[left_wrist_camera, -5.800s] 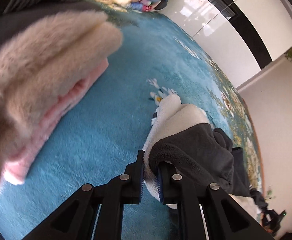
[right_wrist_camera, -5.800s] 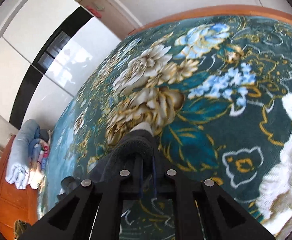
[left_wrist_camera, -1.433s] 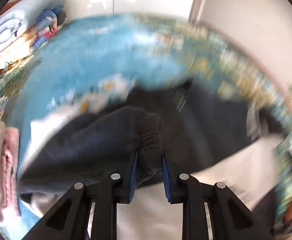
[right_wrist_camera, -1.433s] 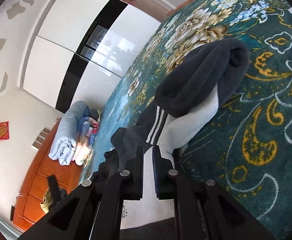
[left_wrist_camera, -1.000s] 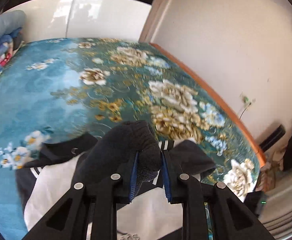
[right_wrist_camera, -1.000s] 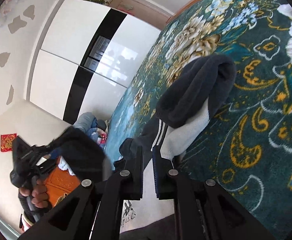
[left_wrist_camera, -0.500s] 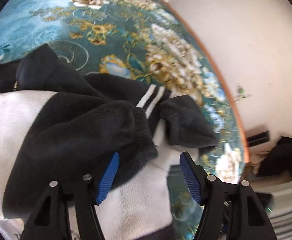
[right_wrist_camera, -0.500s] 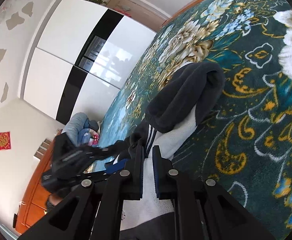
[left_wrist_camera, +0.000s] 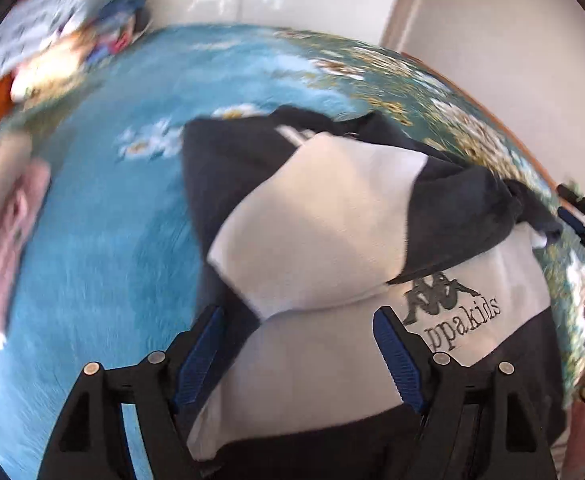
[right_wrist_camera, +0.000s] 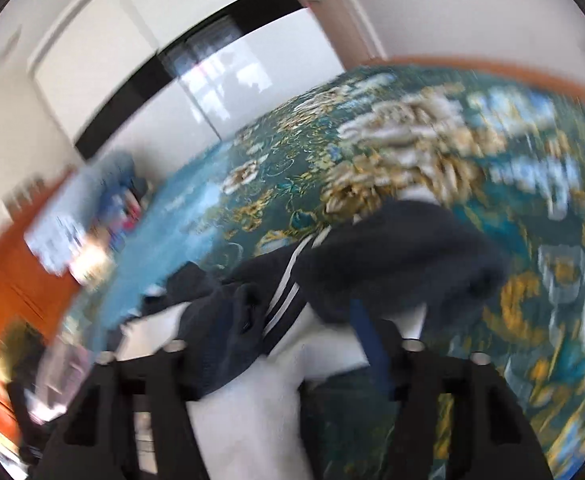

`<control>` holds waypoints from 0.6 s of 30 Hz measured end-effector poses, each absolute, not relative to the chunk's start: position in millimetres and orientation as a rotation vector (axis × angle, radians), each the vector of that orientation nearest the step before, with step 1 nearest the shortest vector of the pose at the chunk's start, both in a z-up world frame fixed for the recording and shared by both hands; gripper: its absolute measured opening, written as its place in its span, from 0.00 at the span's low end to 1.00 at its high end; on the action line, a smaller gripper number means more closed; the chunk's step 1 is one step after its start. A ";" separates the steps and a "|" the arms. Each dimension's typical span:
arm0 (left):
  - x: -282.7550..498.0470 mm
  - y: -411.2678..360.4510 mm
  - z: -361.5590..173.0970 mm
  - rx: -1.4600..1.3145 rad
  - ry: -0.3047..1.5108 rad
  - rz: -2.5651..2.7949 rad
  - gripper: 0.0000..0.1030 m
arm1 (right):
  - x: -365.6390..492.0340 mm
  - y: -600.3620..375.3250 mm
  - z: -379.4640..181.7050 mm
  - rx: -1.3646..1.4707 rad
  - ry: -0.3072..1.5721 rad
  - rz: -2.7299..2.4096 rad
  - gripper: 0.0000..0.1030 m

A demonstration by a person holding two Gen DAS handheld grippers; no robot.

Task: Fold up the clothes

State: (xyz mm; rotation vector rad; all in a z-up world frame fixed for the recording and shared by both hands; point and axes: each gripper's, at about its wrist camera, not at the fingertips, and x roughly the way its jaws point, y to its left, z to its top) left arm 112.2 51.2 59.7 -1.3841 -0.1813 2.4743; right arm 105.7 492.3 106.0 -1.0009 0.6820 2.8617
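The left tool (left_wrist_camera: 298, 354) is hanging with its jaws spread wide and holding nothing, directly over the near part of the sweatshirt (left_wrist_camera: 324, 232), which is lying straight ahead of it on the bed cover (left_wrist_camera: 104, 216). The garment's long axis is running from the near hem away toward the far collar, with one dark sleeve (left_wrist_camera: 464, 216) lying across the white chest panel toward the right. The left tool appears the nearer one to the folded left side. The right tool (right_wrist_camera: 292, 360) is sitting low at the garment's right edge; its jaws seem to be parted, with dark cloth draping over the left one, but blur is keeping me from telling whether it is gripping anything. The sweatshirt is dark navy and white, thick and fleecy, with white stripes (right_wrist_camera: 284, 292) and a printed logo (left_wrist_camera: 452, 312) near the hem. Both sleeves look folded inward, so a lengthwise fold probably comes next.
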 end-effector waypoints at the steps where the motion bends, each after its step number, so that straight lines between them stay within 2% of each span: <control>1: 112.0 42.6 58.5 -1.391 -0.244 2.465 0.78 | 92.3 485.5 111.5 -1.029 0.542 2.859 0.65; 3: 111.6 29.7 56.6 -1.398 -0.346 2.439 0.78 | 66.2 471.5 109.3 -1.094 0.318 2.814 0.65; 5: 111.9 19.3 56.5 -1.395 -0.394 2.429 0.78 | 36.9 464.3 91.3 -1.230 0.220 2.754 0.65; 9: 114.0 1.3 55.7 -1.379 -0.429 2.442 0.78 | 10.1 468.3 50.5 -1.387 0.167 2.631 0.65; 11: 115.1 -7.7 55.4 -1.371 -0.446 2.449 0.78 | 10.1 478.6 38.7 -1.365 0.241 2.622 0.65; 13: 116.2 -16.7 54.9 -1.363 -0.464 2.455 0.78 | 14.2 488.9 41.9 -1.330 0.357 2.610 0.57; 14: 117.0 -22.2 52.6 -1.365 -0.477 2.448 0.78 | 15.4 496.8 44.7 -1.331 0.420 2.582 0.38; 15: 117.8 -27.0 50.7 -1.363 -0.501 2.439 0.78 | 16.6 504.9 47.5 -1.331 0.483 2.553 0.29; 18: 121.2 -43.0 46.1 -1.346 -0.561 2.424 0.78 | 24.7 534.5 55.4 -1.335 0.739 2.496 0.19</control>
